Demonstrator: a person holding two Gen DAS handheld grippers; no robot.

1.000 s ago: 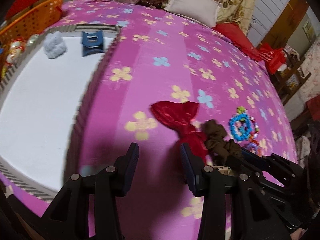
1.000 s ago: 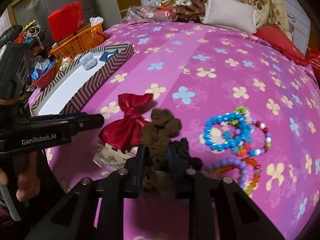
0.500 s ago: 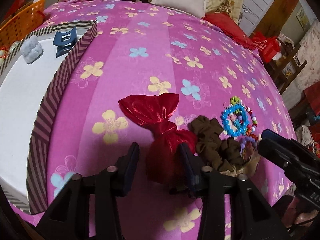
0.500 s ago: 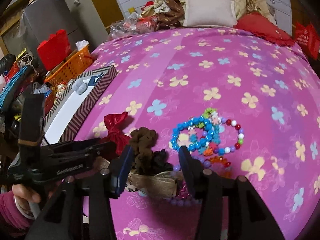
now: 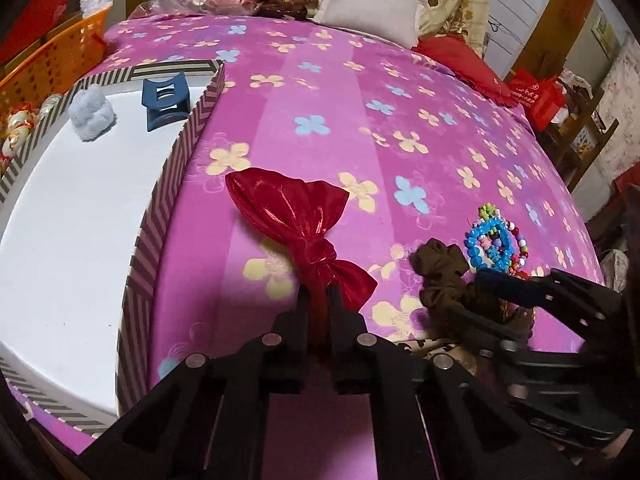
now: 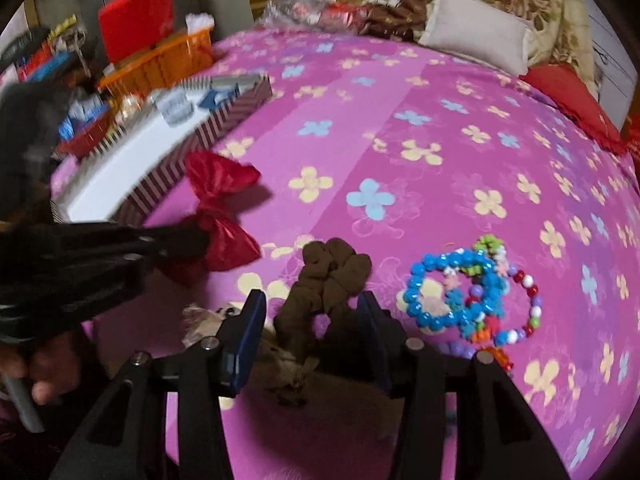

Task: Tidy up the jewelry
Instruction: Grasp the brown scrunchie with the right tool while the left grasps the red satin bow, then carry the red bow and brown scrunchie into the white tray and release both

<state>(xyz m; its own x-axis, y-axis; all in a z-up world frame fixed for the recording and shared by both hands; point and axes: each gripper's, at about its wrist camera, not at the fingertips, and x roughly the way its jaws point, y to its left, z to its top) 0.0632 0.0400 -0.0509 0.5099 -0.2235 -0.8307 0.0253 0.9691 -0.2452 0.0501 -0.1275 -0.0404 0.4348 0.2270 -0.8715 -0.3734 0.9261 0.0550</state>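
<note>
My left gripper [image 5: 319, 300] is shut on the near wing of a red satin bow [image 5: 296, 216] and holds it above the pink flowered bedspread; the bow also shows in the right wrist view [image 6: 224, 212]. My right gripper [image 6: 312, 320] is open, its jaws on either side of a brown scrunchie [image 6: 328, 276], which also shows in the left wrist view [image 5: 440, 272]. Beaded bracelets [image 6: 468, 296] lie right of the scrunchie. A white tray with a striped rim [image 5: 176, 168] at the left holds a blue hair claw [image 5: 166, 100] and a pale blue fluffy piece [image 5: 92, 114].
An orange basket [image 5: 52, 68] stands beyond the tray. A white pillow [image 5: 368, 8] and a red pillow [image 5: 460, 60] lie at the far end of the bed. A leopard-print bow [image 6: 208, 320] lies under the scrunchie, near the bed's front edge.
My left gripper has closed on the red bow and lifted it toward the tray. My right gripper has moved in so its open jaws flank the brown scrunchie.
</note>
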